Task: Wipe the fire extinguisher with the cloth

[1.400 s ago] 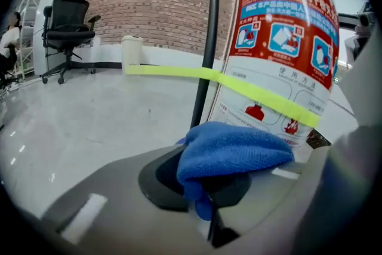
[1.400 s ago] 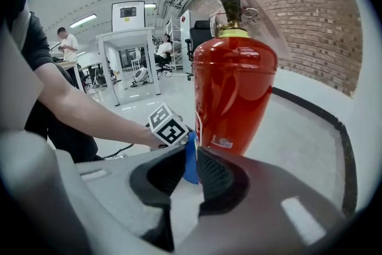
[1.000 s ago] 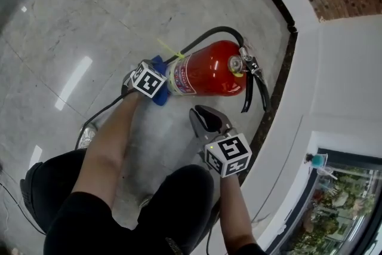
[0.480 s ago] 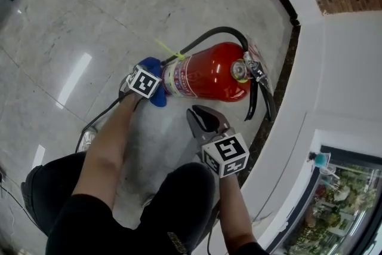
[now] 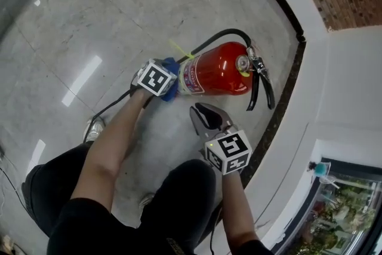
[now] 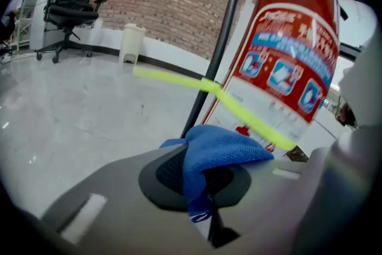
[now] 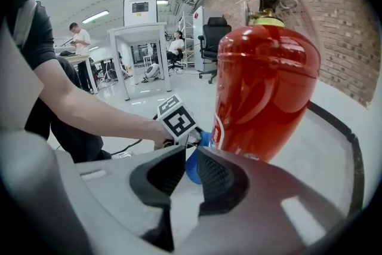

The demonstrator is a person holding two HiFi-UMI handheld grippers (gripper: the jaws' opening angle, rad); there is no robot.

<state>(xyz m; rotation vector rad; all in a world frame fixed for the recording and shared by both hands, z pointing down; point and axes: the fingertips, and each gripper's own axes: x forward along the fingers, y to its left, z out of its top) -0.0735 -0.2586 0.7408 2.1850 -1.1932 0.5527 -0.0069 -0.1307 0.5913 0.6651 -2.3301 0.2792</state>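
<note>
The red fire extinguisher point(image 5: 218, 76) stands on the floor point(image 5: 119, 9). The left gripper point(image 5: 169, 85) pinches the blue cloth point(image 6: 222, 149) by its lower side. The right gripper point(image 7: 182, 179) is half open, empty. Wiping seems under way, with much left.

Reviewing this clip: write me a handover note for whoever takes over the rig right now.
Left hand-held gripper: shut on the blue cloth, at the lower, labelled part of the fire extinguisher; contact is uncertain.
Right hand-held gripper: open, empty, hovering beside the cylinder.
The extinguisher stands upright on the floor.
Done: cloth gripped and brought to the cylinder; how much has been wiped cannot be told.
Left: wipe the body, neck and hose.
</note>
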